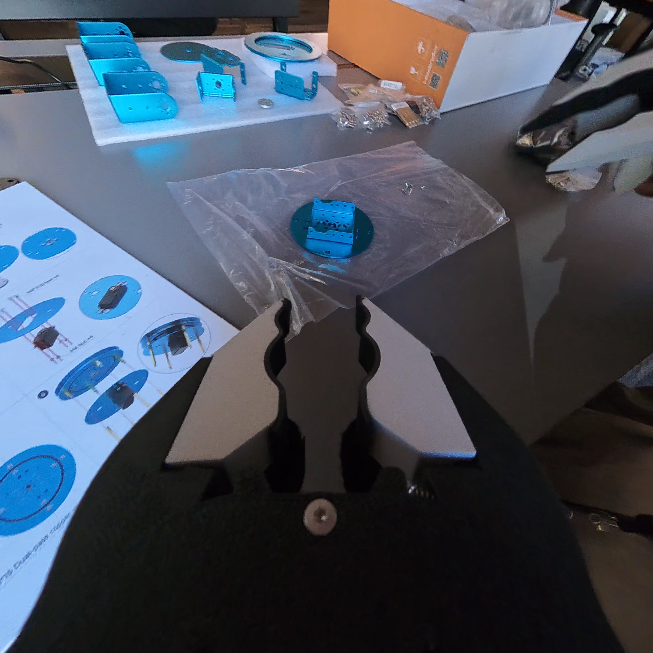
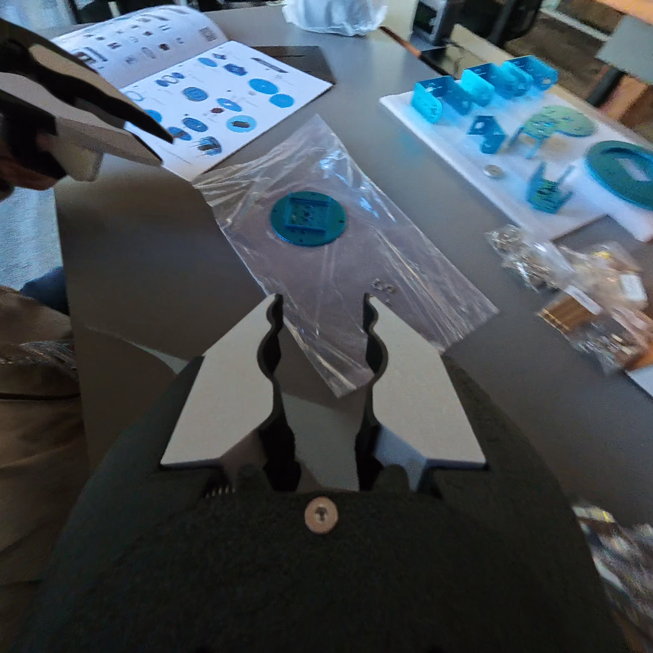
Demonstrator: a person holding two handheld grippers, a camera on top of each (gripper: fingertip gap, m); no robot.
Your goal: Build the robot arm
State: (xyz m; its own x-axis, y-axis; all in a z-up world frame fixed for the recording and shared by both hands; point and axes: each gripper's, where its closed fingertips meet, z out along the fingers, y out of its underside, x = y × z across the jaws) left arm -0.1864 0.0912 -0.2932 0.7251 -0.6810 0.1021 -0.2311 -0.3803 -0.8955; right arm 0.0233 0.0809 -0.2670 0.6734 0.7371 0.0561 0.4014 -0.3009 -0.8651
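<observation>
A blue round disc with a blue U-bracket standing on it (image 1: 332, 228) lies on a clear plastic bag (image 1: 406, 212) on the grey table; it also shows in the right wrist view (image 2: 306, 219) on the same bag (image 2: 335, 282). A few tiny screws (image 1: 410, 187) lie on the bag, close to my right gripper's tips (image 2: 383, 287). My left gripper (image 1: 323, 304) is open and empty, hovering over the bag's near corner. My right gripper (image 2: 323, 300) is open and empty above the bag's other end. Each gripper shows blurred in the other's view (image 1: 533, 152) (image 2: 164, 152).
A printed instruction sheet (image 1: 70, 353) (image 2: 226, 95) lies beside the bag. A white foam sheet (image 1: 212, 116) (image 2: 456, 148) carries several blue brackets, discs and a ring. Small bags of hardware (image 1: 385, 109) (image 2: 583, 293) and an orange-and-white box (image 1: 395, 46) lie farther off. Left tips to right tips: about 20 cm.
</observation>
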